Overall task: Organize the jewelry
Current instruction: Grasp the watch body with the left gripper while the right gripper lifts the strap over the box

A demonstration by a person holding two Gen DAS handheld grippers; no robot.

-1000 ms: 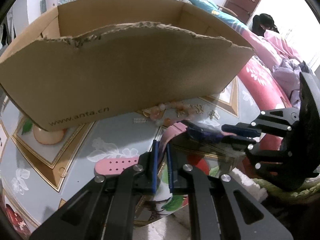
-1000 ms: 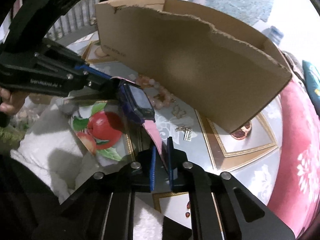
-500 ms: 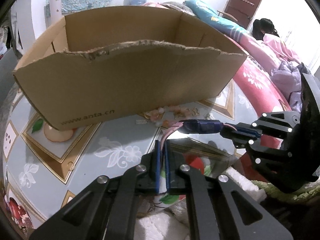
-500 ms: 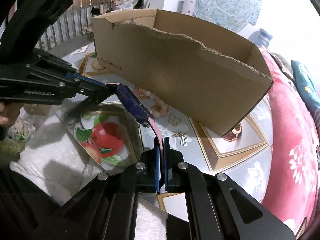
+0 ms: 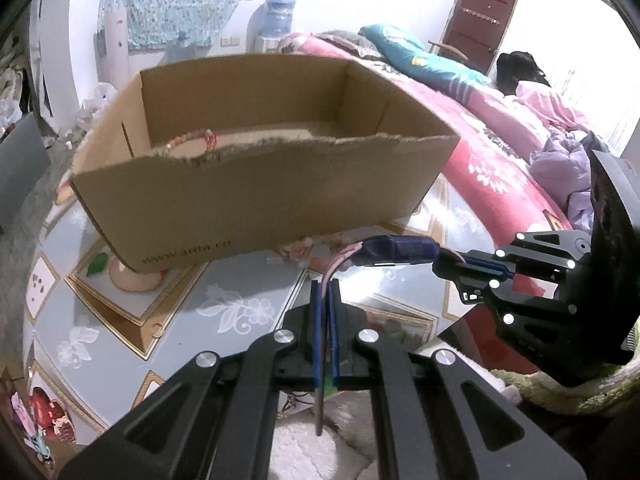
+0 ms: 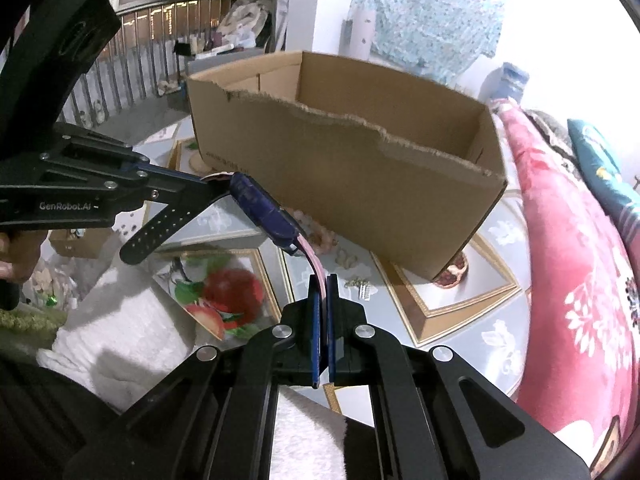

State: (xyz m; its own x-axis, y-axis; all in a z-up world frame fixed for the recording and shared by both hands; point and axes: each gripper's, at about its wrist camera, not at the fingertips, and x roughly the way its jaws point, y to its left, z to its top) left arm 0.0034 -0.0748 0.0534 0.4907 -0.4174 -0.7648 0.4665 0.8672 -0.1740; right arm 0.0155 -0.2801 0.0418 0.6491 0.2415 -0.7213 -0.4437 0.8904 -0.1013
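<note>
A watch (image 5: 396, 250) with a dark blue case and pink strap hangs in the air between both grippers, in front of an open cardboard box (image 5: 256, 200). My left gripper (image 5: 325, 292) is shut on one strap end. My right gripper (image 6: 323, 284) is shut on the other strap end; the case (image 6: 262, 210) is above it. In the left wrist view the right gripper (image 5: 472, 268) comes in from the right. In the right wrist view the left gripper (image 6: 188, 188) comes in from the left. A bead bracelet (image 5: 192, 142) lies inside the box (image 6: 360, 168).
A bead bracelet (image 6: 320, 236) and small earrings (image 6: 362, 286) lie on the patterned glass table (image 5: 140, 288) by the box's near wall. A white towel (image 6: 120, 328) is at the near edge. A pink bed (image 6: 572, 240) borders the table on the right.
Both grippers have lifted the watch up off the table and higher against the box; the box's inside has come into view.
</note>
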